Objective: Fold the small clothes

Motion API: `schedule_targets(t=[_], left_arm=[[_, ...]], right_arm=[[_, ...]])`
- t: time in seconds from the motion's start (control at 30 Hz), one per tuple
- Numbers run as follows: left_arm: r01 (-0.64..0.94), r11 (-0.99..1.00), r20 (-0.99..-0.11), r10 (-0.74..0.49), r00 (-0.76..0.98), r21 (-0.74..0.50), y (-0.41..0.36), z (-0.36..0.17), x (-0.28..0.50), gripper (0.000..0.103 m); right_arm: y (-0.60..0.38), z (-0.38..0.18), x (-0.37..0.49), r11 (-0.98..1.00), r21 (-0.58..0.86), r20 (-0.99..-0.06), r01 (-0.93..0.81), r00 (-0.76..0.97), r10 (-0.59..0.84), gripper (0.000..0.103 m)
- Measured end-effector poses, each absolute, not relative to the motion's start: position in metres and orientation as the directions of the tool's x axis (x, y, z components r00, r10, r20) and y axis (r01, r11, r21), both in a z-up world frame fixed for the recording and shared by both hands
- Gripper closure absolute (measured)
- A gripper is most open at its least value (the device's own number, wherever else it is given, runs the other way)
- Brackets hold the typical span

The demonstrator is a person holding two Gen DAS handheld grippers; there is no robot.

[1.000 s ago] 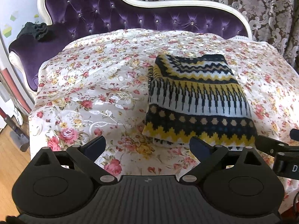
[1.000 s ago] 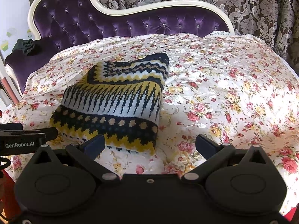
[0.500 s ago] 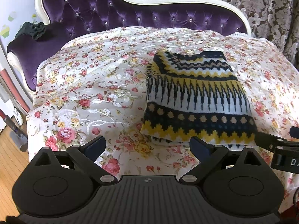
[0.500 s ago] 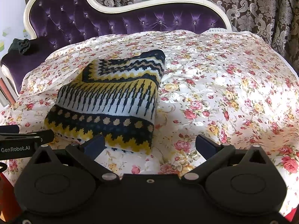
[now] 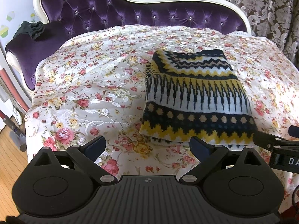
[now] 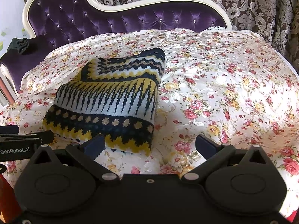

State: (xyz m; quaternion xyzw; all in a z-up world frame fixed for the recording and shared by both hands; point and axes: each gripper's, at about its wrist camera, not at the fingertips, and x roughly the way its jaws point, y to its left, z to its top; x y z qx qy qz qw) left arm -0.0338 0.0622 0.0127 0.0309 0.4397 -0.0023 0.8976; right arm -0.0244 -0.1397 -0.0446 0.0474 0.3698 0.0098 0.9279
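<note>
At the far left, on the purple velvet arm of the sofa, lay a small crumpled black cloth, well apart from everything else. A floral cover was spread over the seat, cream with pink and yellow roses, and the tufted purple backrest rose behind it with patterned curtains beyond. Over the near edge of that cover hung the left gripper, its jaws spread wide and holding nothing, only flowered fabric showing between the two dark fingers. Just to its right lay the folded sweater, a knit banded in navy, yellow and white, resting flat on the cover with its near hem close to the left gripper's right finger. In the right wrist view the same sweater sat left of centre, and the right gripper was also spread wide and empty, its left finger overlapping the sweater's near hem in the picture; whether they touched could not be told. The right part of the cover lay in bright light.
</note>
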Motion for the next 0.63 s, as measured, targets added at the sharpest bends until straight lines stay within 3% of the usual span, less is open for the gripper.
schedule_targets(t=[0.63], left_arm=[[0.024, 0.999, -0.797, 0.016, 0.603, 0.039, 0.0638, 0.0107, -0.0297, 0.006]], right_arm=[[-0.1400, -0.0479, -0.0187, 0.995, 0.098, -0.696, 0.006, 0.715, 0.064, 0.000]])
